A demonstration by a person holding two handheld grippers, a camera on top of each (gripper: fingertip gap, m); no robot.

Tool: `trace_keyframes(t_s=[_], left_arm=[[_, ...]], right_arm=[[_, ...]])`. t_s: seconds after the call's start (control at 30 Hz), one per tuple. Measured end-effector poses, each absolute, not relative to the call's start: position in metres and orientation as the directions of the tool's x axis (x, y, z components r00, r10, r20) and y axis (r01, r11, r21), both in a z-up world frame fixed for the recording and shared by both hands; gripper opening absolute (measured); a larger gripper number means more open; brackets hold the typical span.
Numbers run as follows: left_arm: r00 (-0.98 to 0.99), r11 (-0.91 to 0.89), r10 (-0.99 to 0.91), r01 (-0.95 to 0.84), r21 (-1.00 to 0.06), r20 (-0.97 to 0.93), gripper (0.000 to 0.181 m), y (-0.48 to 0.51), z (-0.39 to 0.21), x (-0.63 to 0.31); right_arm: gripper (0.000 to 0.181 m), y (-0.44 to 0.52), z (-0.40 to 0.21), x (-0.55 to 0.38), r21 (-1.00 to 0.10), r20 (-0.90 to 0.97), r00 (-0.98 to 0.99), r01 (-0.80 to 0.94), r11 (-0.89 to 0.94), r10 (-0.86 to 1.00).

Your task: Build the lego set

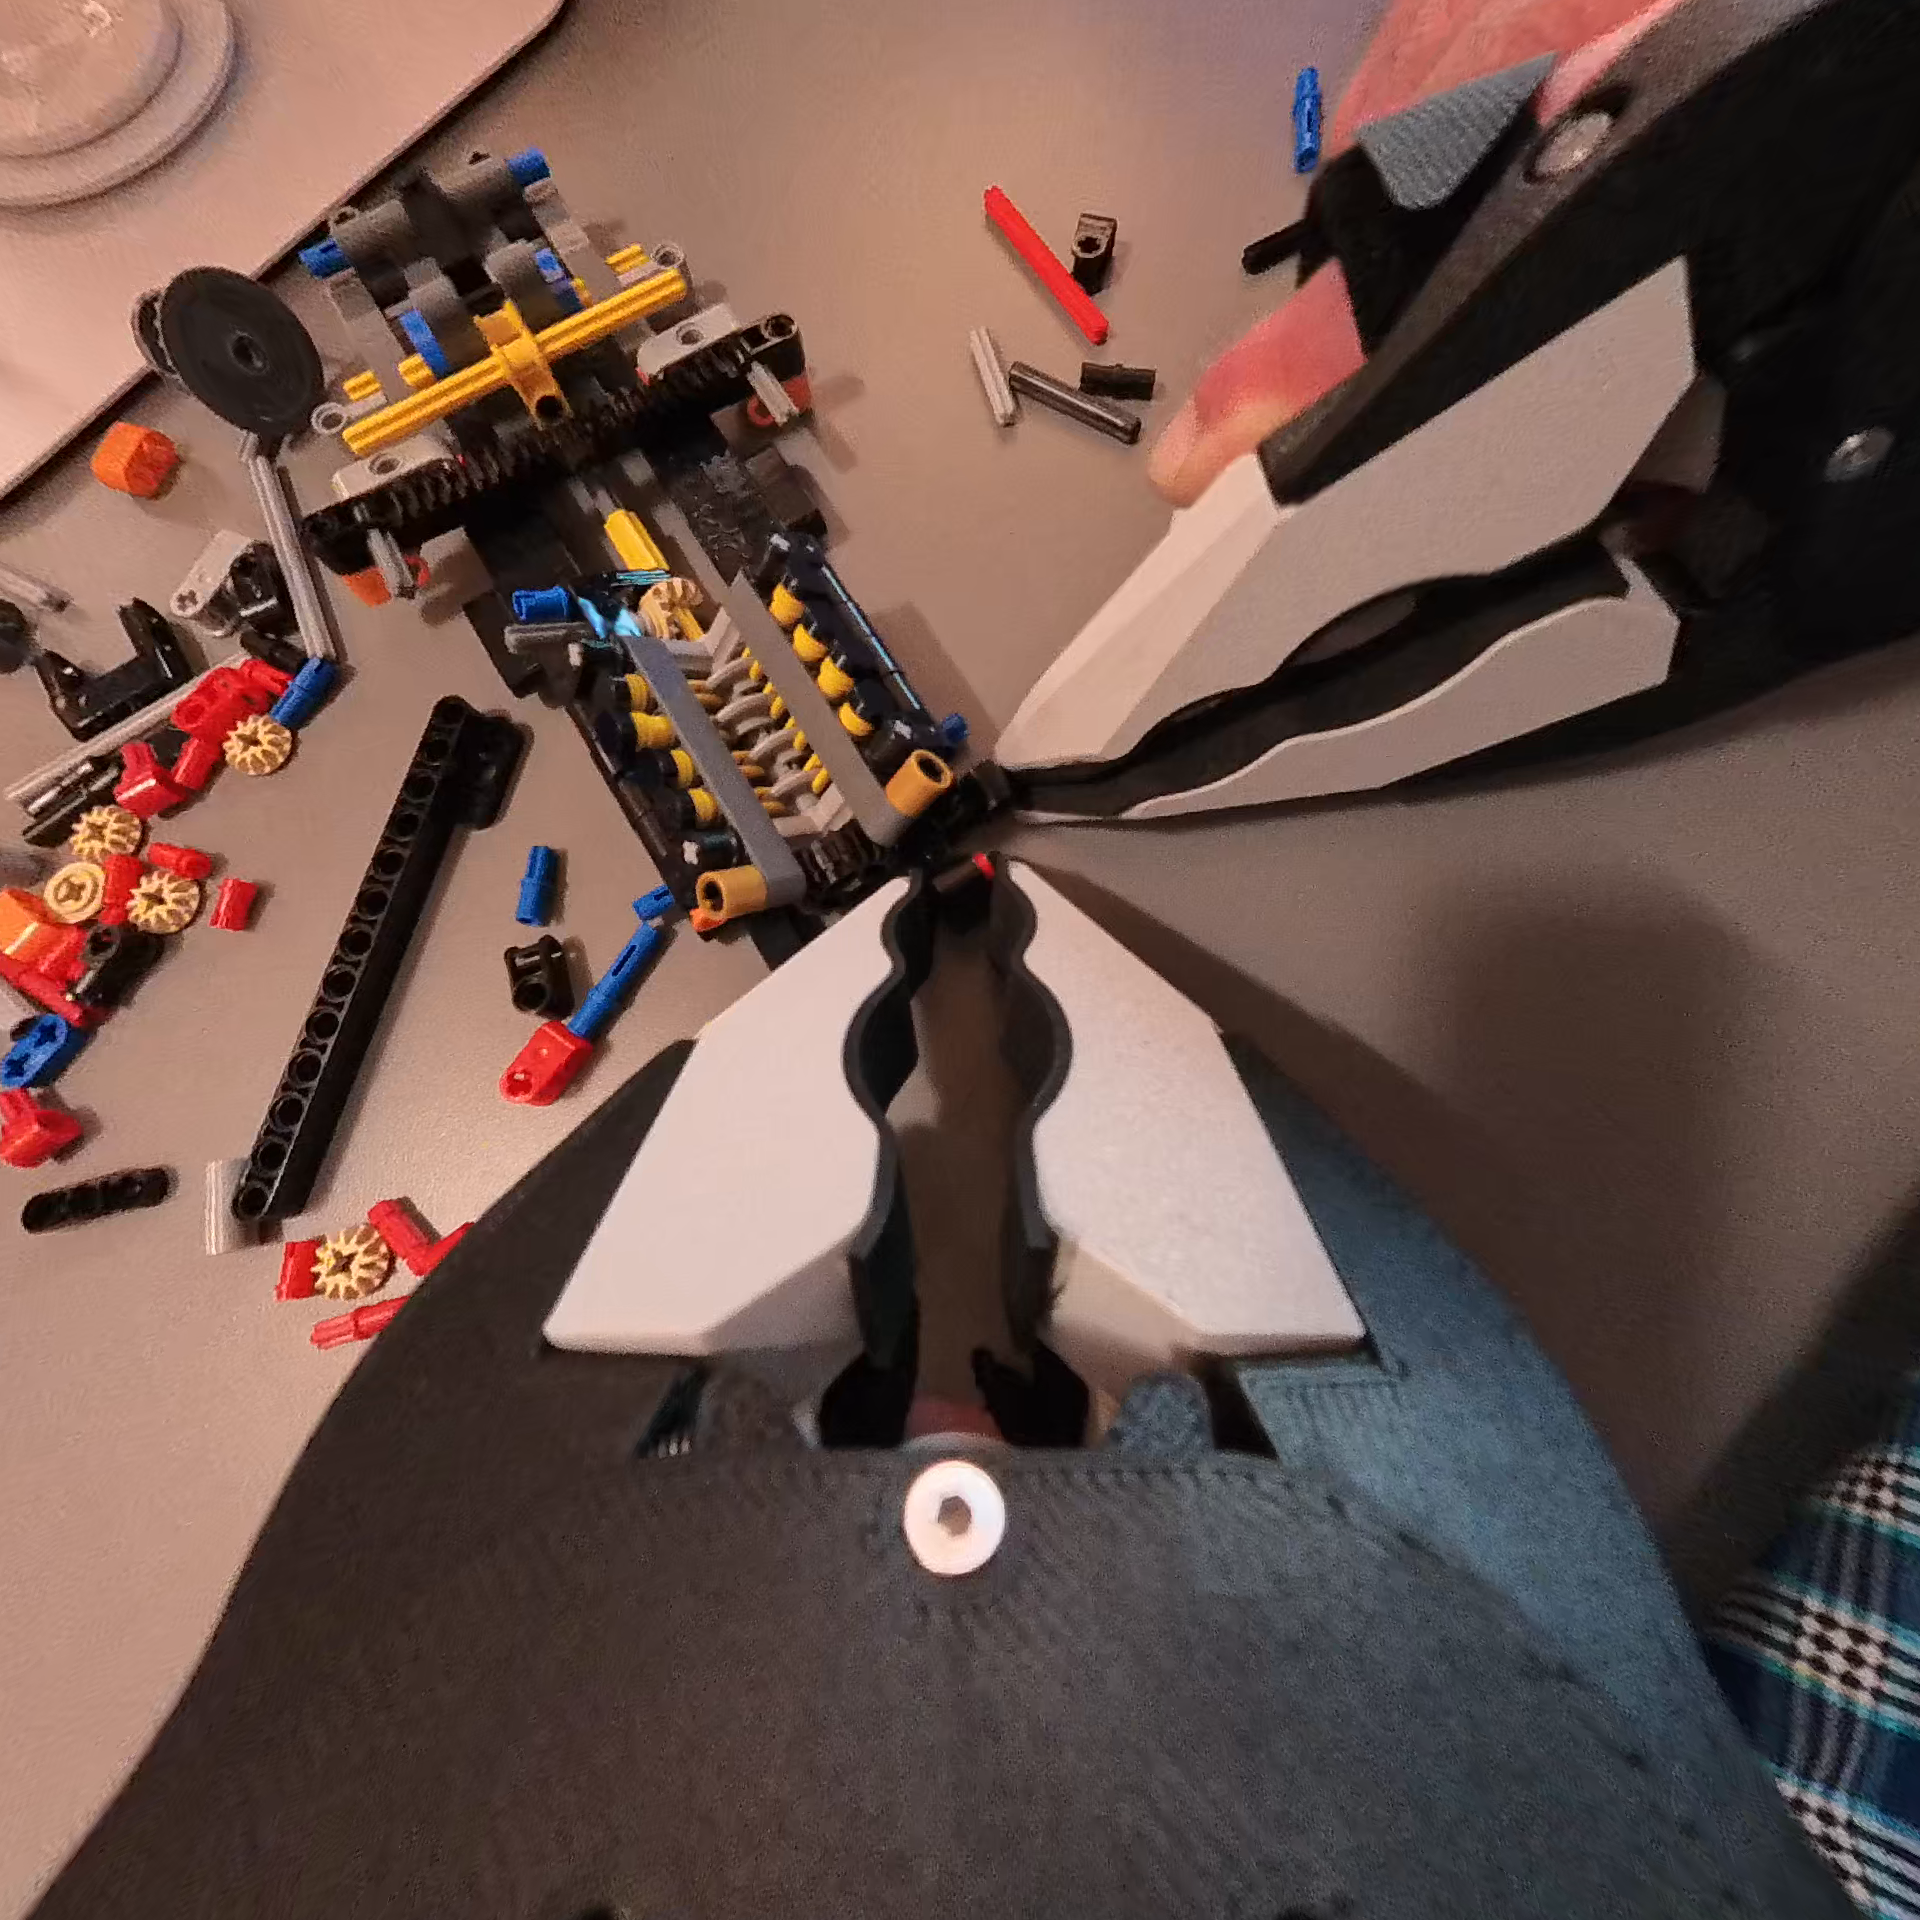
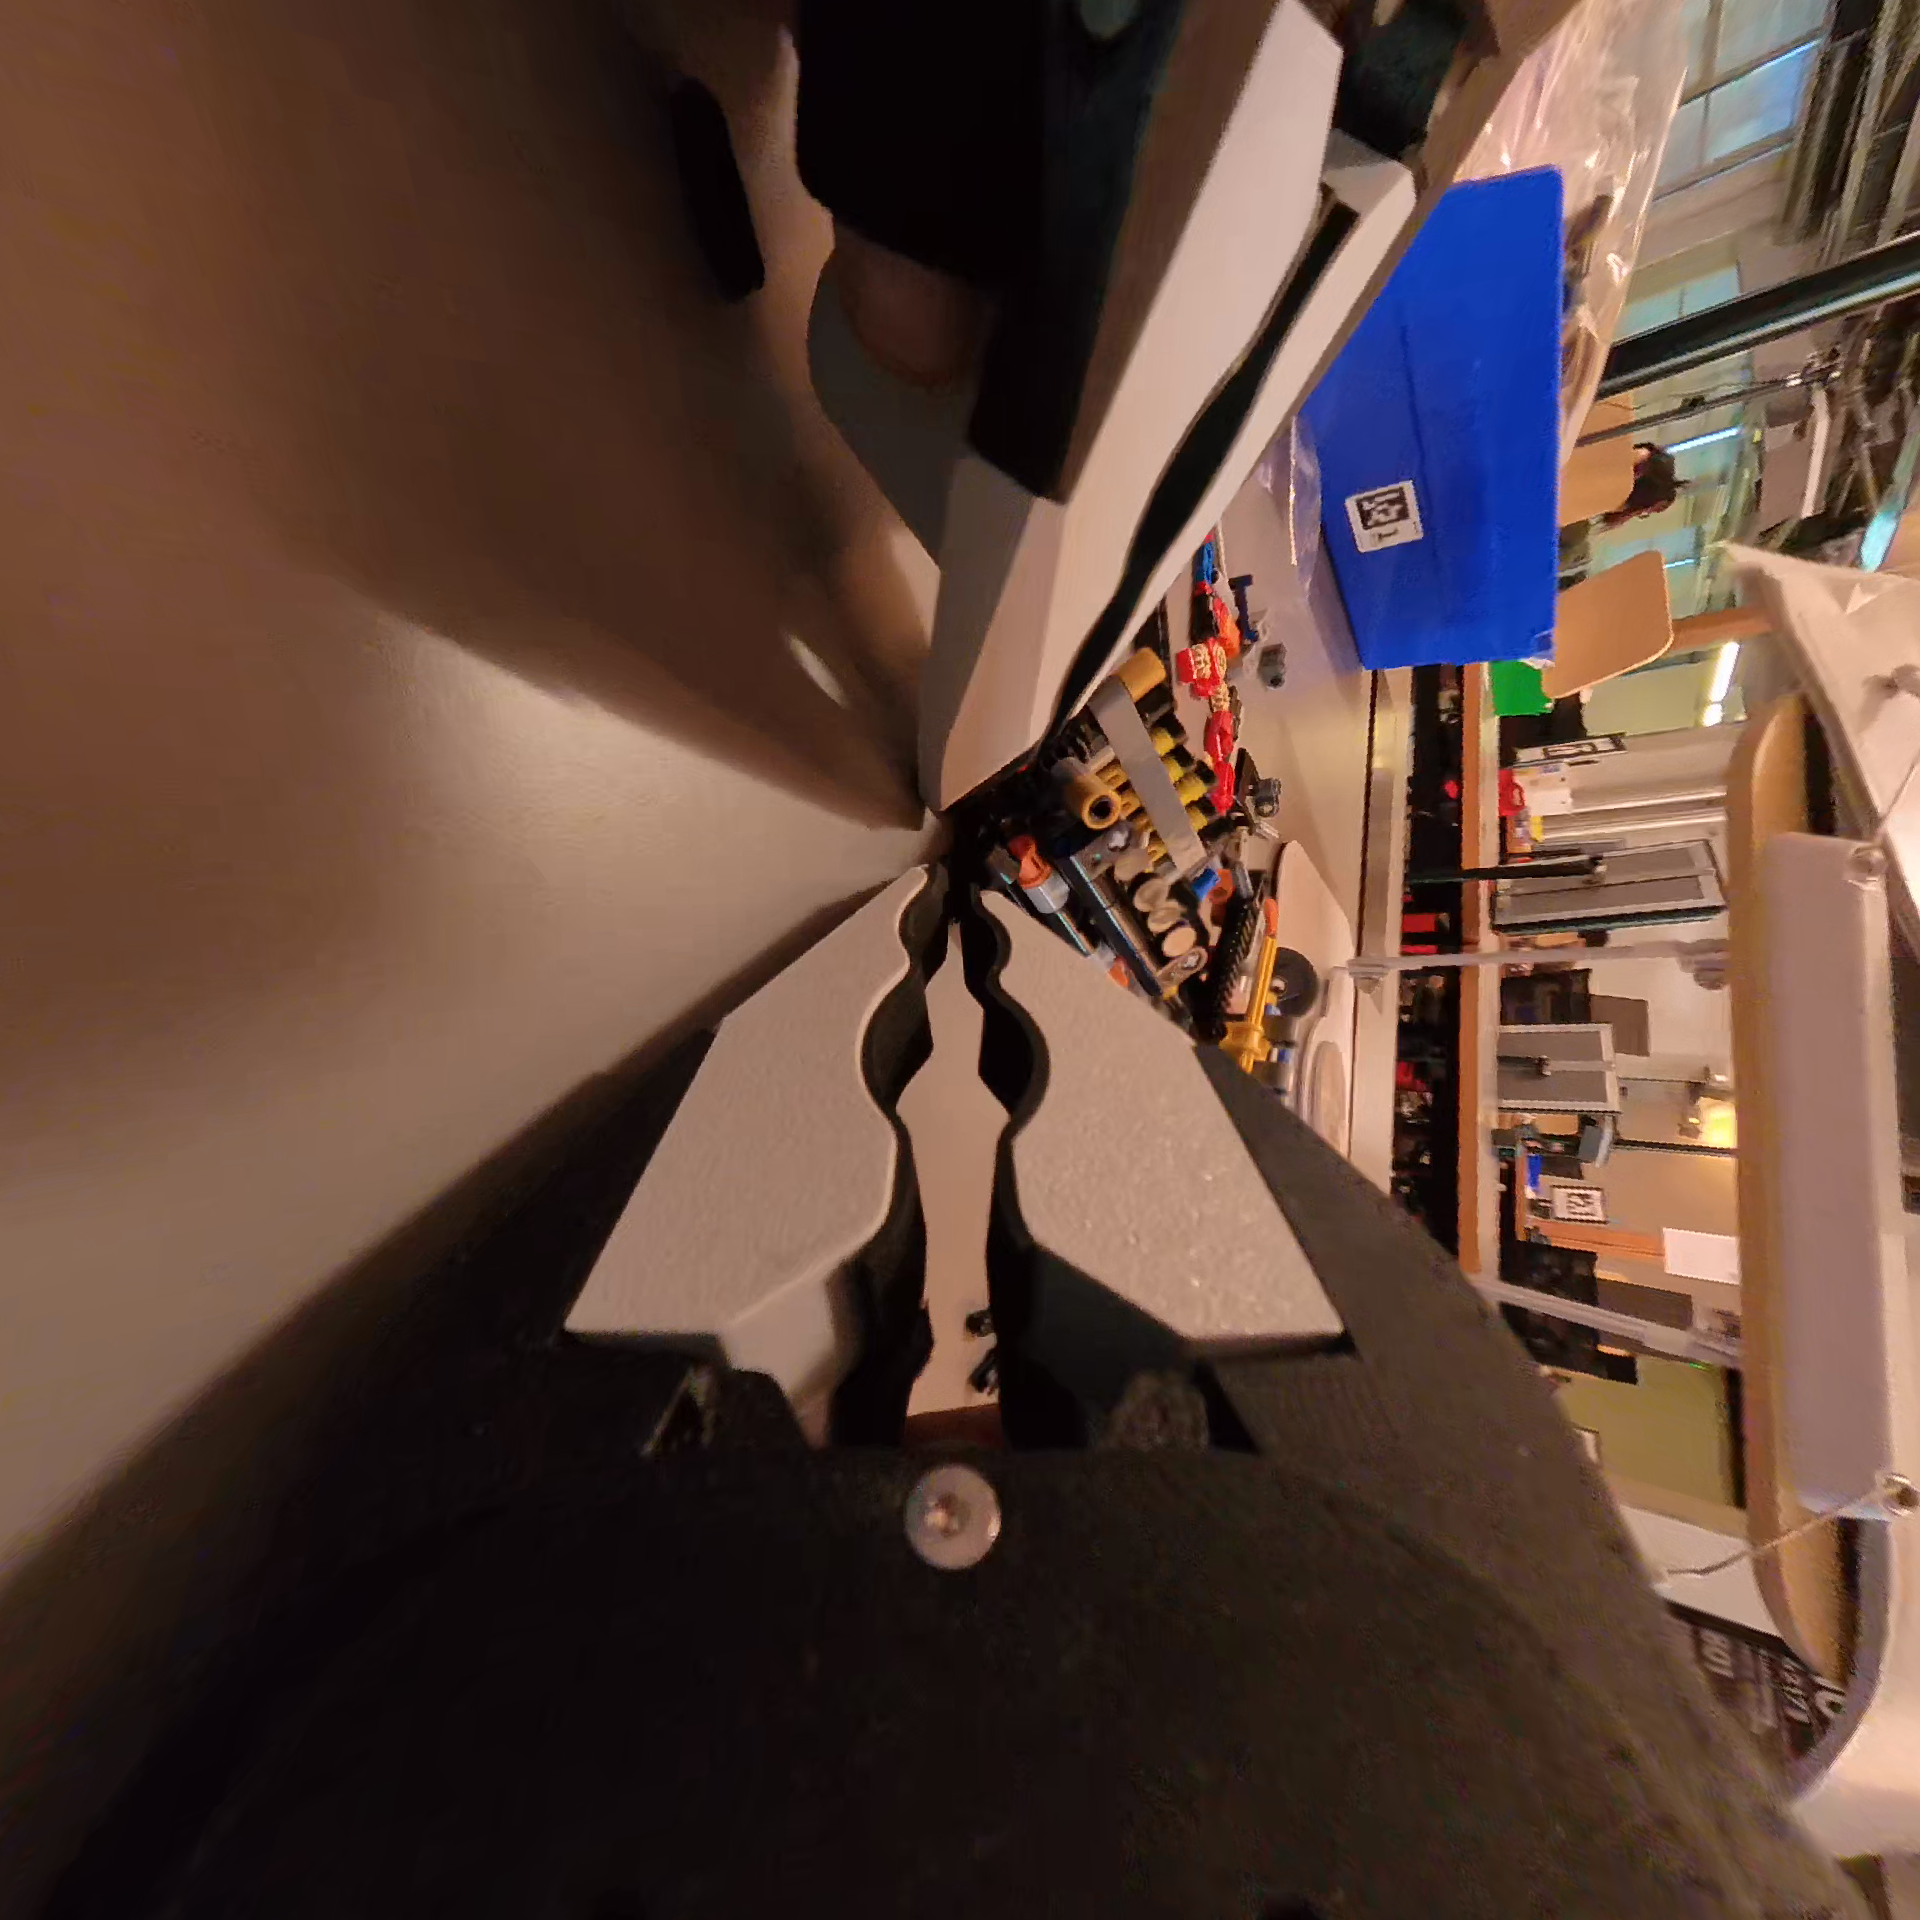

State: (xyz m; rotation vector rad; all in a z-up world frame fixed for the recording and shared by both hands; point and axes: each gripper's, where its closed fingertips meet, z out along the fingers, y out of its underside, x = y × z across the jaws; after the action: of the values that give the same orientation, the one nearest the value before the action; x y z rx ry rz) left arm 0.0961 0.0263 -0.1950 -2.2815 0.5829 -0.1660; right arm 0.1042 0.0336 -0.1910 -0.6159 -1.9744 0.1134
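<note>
both grippers' tips meet at lego build point(image 1: 665, 582) near end.

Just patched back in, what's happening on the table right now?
Both handheld grippers meet at the near corner of the half-built lego model. The left gripper is nearly closed on something small with a bit of red showing, though what it holds is unclear. The right gripper comes in from the side, tips together on a dark part at the model's end. Loose pieces lie scattered to the left, including a long black beam and a red axle farther back.
</note>
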Motion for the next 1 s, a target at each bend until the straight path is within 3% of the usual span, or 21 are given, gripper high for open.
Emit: trace_keyframes(t_s=[0.27, 0.43, 0.87, 1.0], left_arm=[[0.889, -0.623, -0.458, -0.322, -0.713, -0.001, 0.009, 0.0260, -0.1948, 0.0950], [0.891, -0.630, -0.453, -0.306, -0.713, 0.018, 0.009, 0.0260, -0.1947, 0.0942], [0.895, -0.644, -0.442, -0.276, -0.714, 0.052, 0.009, 0.0254, -0.1946, 0.0910], [0.896, -0.642, -0.442, -0.281, -0.713, 0.046, 0.009, 0.0254, -0.1947, 0.0903]], right_arm=[[0.000, 0.0347, -0.1908, 0.1029, -0.303, 0.835, -0.362, 0.327, 0.895, 0.415], [0.000, 0.0348, -0.1920, 0.1023, -0.422, 0.756, -0.381, 0.337, 0.841, 0.532], [0.000, 0.0316, -0.1921, 0.0987, -0.522, 0.669, -0.335, 0.424, 0.740, 0.664], [0.000, 0.0317, -0.1920, 0.0977, -0.424, 0.742, -0.366, 0.394, 0.816, 0.562]])
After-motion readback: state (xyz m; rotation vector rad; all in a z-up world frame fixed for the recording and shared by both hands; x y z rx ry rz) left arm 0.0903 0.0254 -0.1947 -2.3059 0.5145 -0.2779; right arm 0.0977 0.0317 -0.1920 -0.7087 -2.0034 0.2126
